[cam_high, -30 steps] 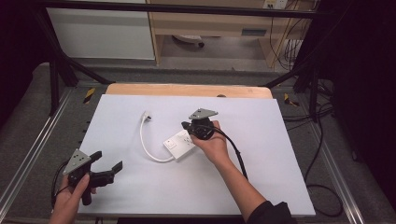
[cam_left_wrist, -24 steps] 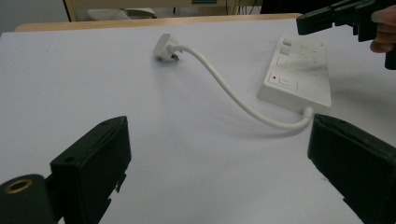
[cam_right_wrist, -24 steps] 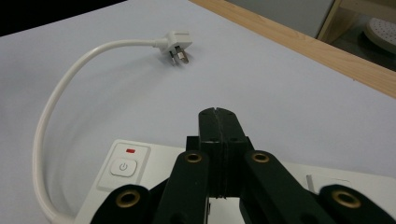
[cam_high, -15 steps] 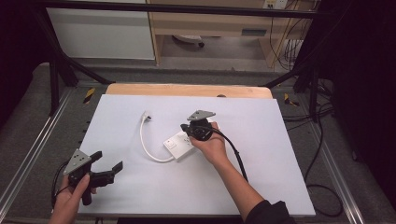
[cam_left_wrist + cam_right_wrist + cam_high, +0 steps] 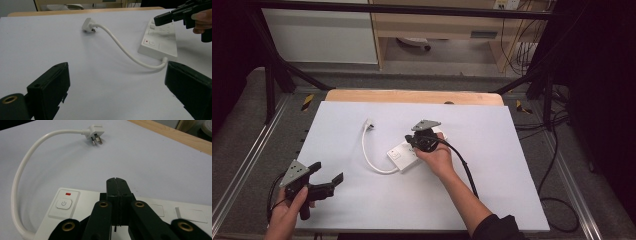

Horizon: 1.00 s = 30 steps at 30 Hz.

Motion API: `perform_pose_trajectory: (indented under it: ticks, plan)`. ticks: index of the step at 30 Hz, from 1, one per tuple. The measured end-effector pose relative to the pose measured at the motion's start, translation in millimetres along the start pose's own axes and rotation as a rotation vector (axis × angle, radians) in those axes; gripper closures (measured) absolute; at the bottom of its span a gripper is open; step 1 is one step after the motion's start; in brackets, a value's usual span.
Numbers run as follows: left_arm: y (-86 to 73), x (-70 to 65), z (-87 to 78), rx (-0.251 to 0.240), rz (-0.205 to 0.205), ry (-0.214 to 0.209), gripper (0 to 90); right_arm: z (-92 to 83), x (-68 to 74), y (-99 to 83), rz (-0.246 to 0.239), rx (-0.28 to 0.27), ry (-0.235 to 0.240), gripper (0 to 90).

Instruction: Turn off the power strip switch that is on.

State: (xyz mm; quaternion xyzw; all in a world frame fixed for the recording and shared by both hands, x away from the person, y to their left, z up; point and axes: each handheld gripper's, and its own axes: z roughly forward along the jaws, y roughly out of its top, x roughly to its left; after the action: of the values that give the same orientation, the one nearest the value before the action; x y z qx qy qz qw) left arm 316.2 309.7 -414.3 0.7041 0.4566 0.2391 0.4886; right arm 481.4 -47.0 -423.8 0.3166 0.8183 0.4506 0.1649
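While the person is leaning over the white table (image 5: pixel 492 200), the right gripper (image 5: pixel 413 142) is hovering over a white power strip (image 5: pixel 404 157) lying near the middle of the sheet, its jaws pressed together with nothing between them, tips pointing down at the strip's top face just beside the power button (image 5: pixel 64 203) with its little red indicator. Whether the tips are actually touching the plastic, I cannot tell from where I am standing. Off at the near left corner, the left gripper (image 5: pixel 326 178) is being held low with its jaws spread wide and empty, aimed across the bare surface toward the strip. The strip's cable (image 5: pixel 368 156) is curling out from its near end and arcing away to the far left, where the three-pin plug (image 5: pixel 369 122) is lying loose on the sheet, prongs showing. By my reckoning the strip is a rigid, fairly light plastic box with smooth sides, so it is likely to slide on this slick surface if pushed from one side; pinching it across its narrow width looks like the surest hold. The cable seems springy rather than limp, holding its curve, and it would probably drag the plug along if the body is lifted. The plug's moulded head looks like the firm place to grip that end.
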Motion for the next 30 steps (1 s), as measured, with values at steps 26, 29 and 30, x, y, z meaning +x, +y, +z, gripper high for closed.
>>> perform_pose_trajectory:
  ticks: [26, 29, 30]
  plan:
    - [0.1, 0.3, -0.2, -0.002, 0.002, 0.002, 5.9, 9.1, 1.7, -7.4, 0.012, 0.03, 0.01, 90.0]
    - [0.1, 0.3, -0.4, -0.002, 0.003, 0.002, 5.9, 9.7, 1.7, -8.6, 0.014, 0.029, 0.008, 90.0]
    - [0.1, 0.3, -0.3, -0.002, 0.003, 0.002, 5.9, 9.8, 1.7, -9.4, 0.018, 0.032, 0.008, 90.0]
